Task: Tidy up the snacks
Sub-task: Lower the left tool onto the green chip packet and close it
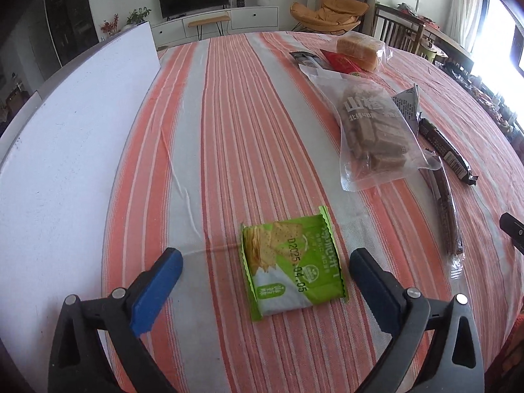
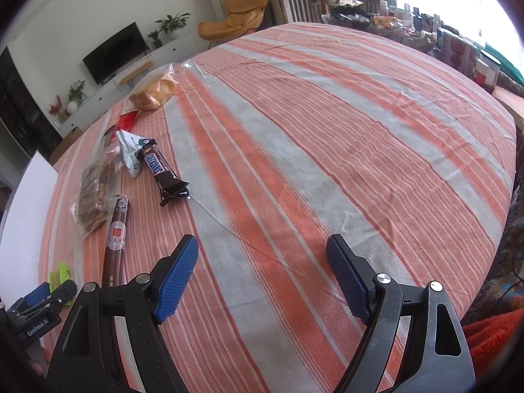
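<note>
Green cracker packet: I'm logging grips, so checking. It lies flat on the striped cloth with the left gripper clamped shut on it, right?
Not quite. The green cracker packet does lie flat on the striped cloth, but the left gripper is open, its pads standing clear on either side. The left wrist view shows this.

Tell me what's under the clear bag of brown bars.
The clear bag of brown bars lies on the striped tablecloth. Its far end overlaps a red packet and a dark wrapper. Anything else beneath it is hidden.
</note>
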Tool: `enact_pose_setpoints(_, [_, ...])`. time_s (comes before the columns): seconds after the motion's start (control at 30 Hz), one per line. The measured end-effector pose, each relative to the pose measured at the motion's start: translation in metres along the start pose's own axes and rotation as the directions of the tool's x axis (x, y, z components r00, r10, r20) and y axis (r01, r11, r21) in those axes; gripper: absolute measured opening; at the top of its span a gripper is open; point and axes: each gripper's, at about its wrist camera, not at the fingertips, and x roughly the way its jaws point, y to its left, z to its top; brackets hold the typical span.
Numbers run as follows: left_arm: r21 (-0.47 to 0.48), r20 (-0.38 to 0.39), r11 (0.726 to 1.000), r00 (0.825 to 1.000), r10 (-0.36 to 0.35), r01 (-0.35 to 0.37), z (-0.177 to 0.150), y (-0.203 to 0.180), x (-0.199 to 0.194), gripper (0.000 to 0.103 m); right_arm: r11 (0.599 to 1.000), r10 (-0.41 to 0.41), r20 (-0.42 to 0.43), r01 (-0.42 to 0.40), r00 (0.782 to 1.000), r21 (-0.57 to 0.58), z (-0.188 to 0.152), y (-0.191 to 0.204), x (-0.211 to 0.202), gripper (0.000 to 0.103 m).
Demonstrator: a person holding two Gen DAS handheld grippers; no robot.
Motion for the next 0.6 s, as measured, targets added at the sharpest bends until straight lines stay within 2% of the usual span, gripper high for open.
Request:
enact_pose_setpoints(0.07, [0.003,0.022,1.0,1.0,0.0,0.0,-0.002,0.001,0.0,0.103,1.0,-0.01,-0.002,0.01,1.0,-0.01,0.0,0.002,0.001,0.084])
enact_pose_setpoints(0.3, [0.003,0.026,1.0,1.0,0.003,-0.003,-0.002,0.0,0.001,0.103,1.0,-0.007,-0.003,0.007,1.0,-0.011,-0.001,0.002,0.001,0.084])
enact_pose_setpoints(0.37, [0.007,0.015,1.0,1.0,-0.003,0.003,-0.002,0.0,0.001,0.103,1.0,0.03,-0.005,-0.03,1.0,0.005,0.001,-0.001,0.001,0.089])
enact_pose_setpoints(0.47, [0.025,-0.017,0.999,1.0,-0.021,0.021,-0.004,0.0,-0.002,0.102,0.995,0.088,-0.002,-0.087,0.996,0.049,0.002,-0.01,0.0,0.09])
enact_pose_setpoints(0.57, [0.044,-0.003,0.999,0.999,-0.032,0.032,-0.005,0.0,-0.008,0.086,0.984,0.144,0.01,-0.144,0.99,0.107,0.004,-0.021,-0.001,0.09])
enact_pose_setpoints(0.6, [0.05,0.004,0.998,0.999,-0.036,0.036,-0.004,-0.001,-0.01,0.071,0.978,0.161,0.017,-0.162,0.987,0.129,0.005,-0.024,-0.002,0.09])
